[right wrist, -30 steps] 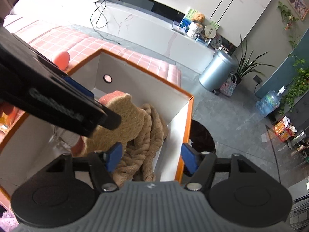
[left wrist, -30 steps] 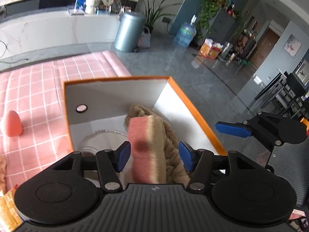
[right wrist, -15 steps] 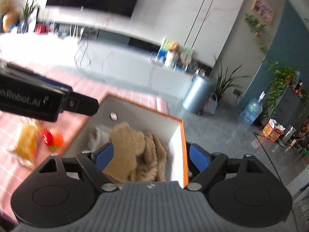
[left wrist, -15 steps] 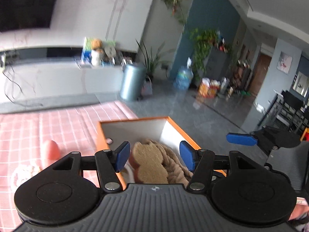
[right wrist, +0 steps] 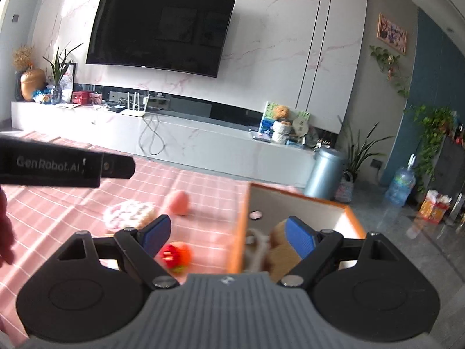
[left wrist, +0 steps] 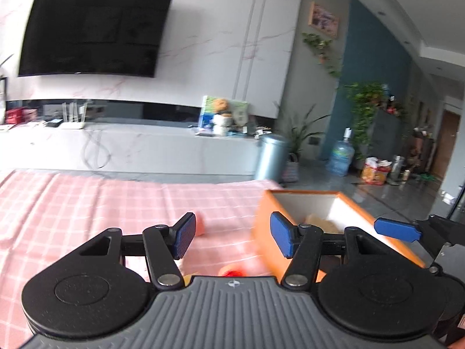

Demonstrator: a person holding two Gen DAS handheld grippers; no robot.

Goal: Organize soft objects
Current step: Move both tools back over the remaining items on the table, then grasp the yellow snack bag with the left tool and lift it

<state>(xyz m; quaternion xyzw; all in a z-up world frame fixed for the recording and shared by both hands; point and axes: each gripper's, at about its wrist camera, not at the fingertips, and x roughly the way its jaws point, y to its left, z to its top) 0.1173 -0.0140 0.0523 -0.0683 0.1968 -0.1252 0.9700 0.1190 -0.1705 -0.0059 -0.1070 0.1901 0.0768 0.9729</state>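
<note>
An orange box (left wrist: 302, 192) with white inner walls stands at the right end of a pink checked cloth (left wrist: 87, 203). A tan soft toy (right wrist: 279, 232) and a pale rope (right wrist: 257, 247) lie inside the box (right wrist: 302, 195). On the cloth (right wrist: 209, 197) lie a pink egg-shaped piece (right wrist: 178, 202), a white and pink knitted piece (right wrist: 129, 213) and an orange and red toy (right wrist: 175, 254). My left gripper (left wrist: 232, 238) is open and empty, above the cloth just left of the box. My right gripper (right wrist: 229, 237) stands wide open and empty over the box's near left wall.
The left gripper's black body (right wrist: 58, 168) crosses the left side of the right wrist view, with a dark red sleeve (right wrist: 5, 232) at the edge. A white TV bench (right wrist: 174, 139), a metal bin (right wrist: 325, 171) and potted plants stand beyond the table.
Both grippers have drawn back from inside the box and tipped up toward the room. The pink and tan piece between the left fingers now lies in the box. The right jaws have widened.
</note>
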